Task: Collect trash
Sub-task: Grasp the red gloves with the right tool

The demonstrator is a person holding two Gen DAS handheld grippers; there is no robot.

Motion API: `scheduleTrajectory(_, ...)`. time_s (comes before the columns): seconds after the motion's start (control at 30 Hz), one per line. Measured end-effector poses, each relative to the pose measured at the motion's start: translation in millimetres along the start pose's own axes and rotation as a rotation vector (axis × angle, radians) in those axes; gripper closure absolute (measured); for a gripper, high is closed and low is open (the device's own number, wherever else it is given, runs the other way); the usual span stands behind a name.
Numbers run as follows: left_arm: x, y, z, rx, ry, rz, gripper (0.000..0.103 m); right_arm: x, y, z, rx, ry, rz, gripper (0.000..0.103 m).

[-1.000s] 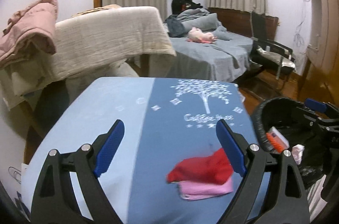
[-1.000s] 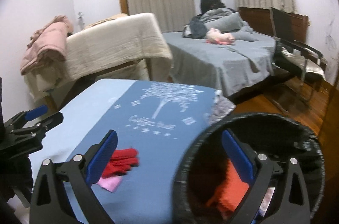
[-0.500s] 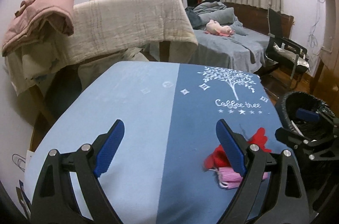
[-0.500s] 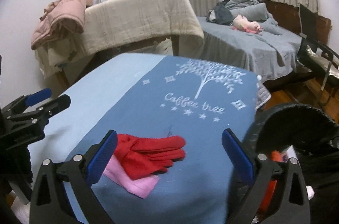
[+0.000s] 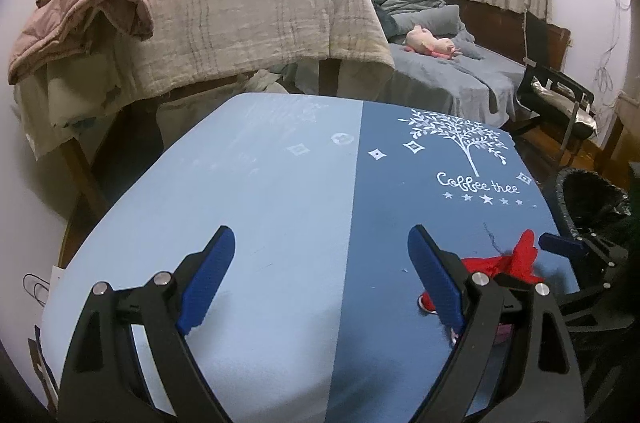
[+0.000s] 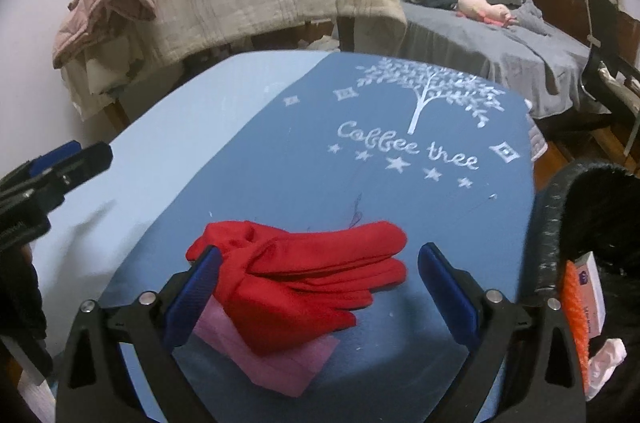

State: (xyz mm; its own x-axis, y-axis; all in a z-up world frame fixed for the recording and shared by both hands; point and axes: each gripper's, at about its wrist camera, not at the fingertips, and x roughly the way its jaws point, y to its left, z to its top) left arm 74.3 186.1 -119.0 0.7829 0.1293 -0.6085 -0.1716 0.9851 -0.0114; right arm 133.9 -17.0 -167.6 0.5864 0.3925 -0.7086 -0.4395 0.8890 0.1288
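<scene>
Right wrist view: right gripper (image 6: 318, 287) over the blue desk (image 6: 280, 159), fingers (image 6: 192, 293) spread wide, nothing pinched. Red gloves (image 6: 304, 275) lying flat between the two fingers, cuff end bunched just beside the left finger, fingertips of the gloves pointing toward the right finger but apart from it. Pink folded cloth (image 6: 276, 359) under the gloves, poking out on the near side. Black trash bin (image 6: 560, 223) just beyond the right finger, off the desk edge (orange item and white box visible inside).

Left wrist view: left gripper (image 5: 320, 287) over bare desk, fingers (image 5: 206, 283) also wide and empty. Red gloves (image 5: 516, 259) outside the right finger, partly hidden behind it, with the right gripper (image 5: 560, 245) close beside them.
</scene>
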Motion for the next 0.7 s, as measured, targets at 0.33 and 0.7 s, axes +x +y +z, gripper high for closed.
scheduleTrajectory(0.33,3.6,2.8,1.5,-0.001,0.006,0.000,0.017,19.1,8.1,-0.2,-0.024,0.077,0.054,0.037)
scheduleTrajectory(0.7,-1.1,-8.9,1.1,0.005,0.004,-0.020,0.017,4.4,11.2,6.7,-0.055,0.043,0.102,0.077)
